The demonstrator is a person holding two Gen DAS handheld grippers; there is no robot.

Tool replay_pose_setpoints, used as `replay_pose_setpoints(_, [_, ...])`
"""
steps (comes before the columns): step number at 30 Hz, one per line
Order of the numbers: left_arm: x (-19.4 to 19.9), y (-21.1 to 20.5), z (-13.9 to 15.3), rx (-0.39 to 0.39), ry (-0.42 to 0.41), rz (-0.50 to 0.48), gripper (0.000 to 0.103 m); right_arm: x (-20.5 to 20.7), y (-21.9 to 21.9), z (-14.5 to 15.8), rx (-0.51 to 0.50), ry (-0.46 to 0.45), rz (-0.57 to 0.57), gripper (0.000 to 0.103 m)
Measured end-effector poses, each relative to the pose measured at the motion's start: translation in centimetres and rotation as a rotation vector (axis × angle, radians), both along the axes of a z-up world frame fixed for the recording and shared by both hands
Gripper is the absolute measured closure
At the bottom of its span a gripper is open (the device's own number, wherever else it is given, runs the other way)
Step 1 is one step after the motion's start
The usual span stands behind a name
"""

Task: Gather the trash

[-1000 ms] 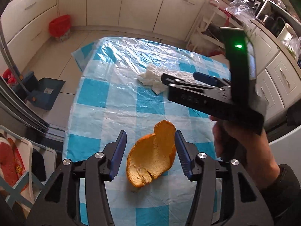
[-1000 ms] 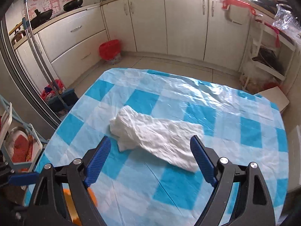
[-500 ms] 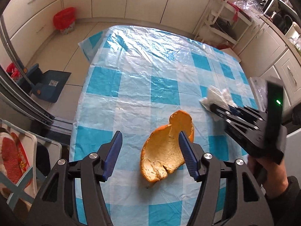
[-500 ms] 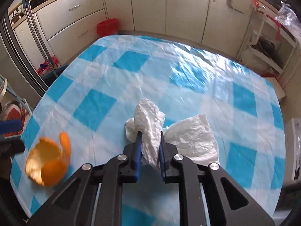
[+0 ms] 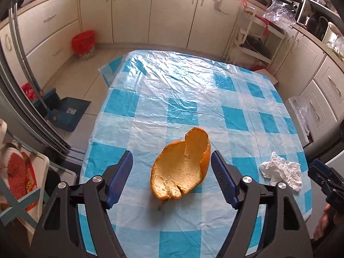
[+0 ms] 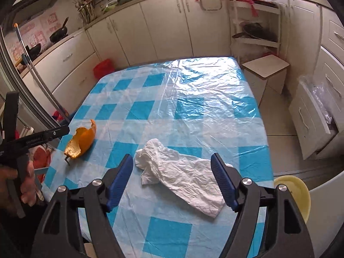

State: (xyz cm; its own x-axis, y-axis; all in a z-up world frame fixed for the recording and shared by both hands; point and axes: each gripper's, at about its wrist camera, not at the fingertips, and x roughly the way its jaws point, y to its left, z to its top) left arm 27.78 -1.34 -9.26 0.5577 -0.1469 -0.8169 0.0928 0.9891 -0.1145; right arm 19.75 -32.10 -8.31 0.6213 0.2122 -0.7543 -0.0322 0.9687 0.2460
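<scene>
Left gripper (image 5: 172,172): fingers opening, astride orange peel (image 5: 181,167), not touching. Right gripper (image 6: 171,173): fingers opening, crumpled tissue (image 6: 180,174) lying free between them, right of peel on counter (image 5: 182,90). Step: pickup; next, close on trash.

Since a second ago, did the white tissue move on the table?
Yes. The tissue slid from the middle checks toward the table's near right edge, ending far from the orange peel.
</scene>
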Motion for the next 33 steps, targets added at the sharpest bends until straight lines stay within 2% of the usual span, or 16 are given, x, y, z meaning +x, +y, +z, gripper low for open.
replay_pose_setpoints(3, [-0.5,-0.2,0.1,0.031,-0.025,0.005,0.029,-0.4,-0.3,0.0,-0.017,-0.008,-0.012,0.031])
replay_pose_setpoints(6, [-0.2,0.1,0.1,0.037,-0.032,0.022,0.029,-0.6,-0.1,-0.2,-0.101,-0.022,-0.008,0.031])
replay_pose_setpoints(10, [0.4,1.0,-0.3,0.003,-0.004,0.036,0.029,-0.5,0.2,-0.7,-0.103,-0.012,0.017,0.030])
replay_pose_setpoints(18, [1.1,2.1,-1.7,-0.034,0.062,0.060,0.029,0.3,3.8,-2.0,-0.182,0.004,0.114,0.028])
replay_pose_setpoints(33, [1.0,1.6,-1.8,-0.030,0.070,0.042,0.028,0.9,4.7,-3.1,-0.182,0.031,0.118,0.028])
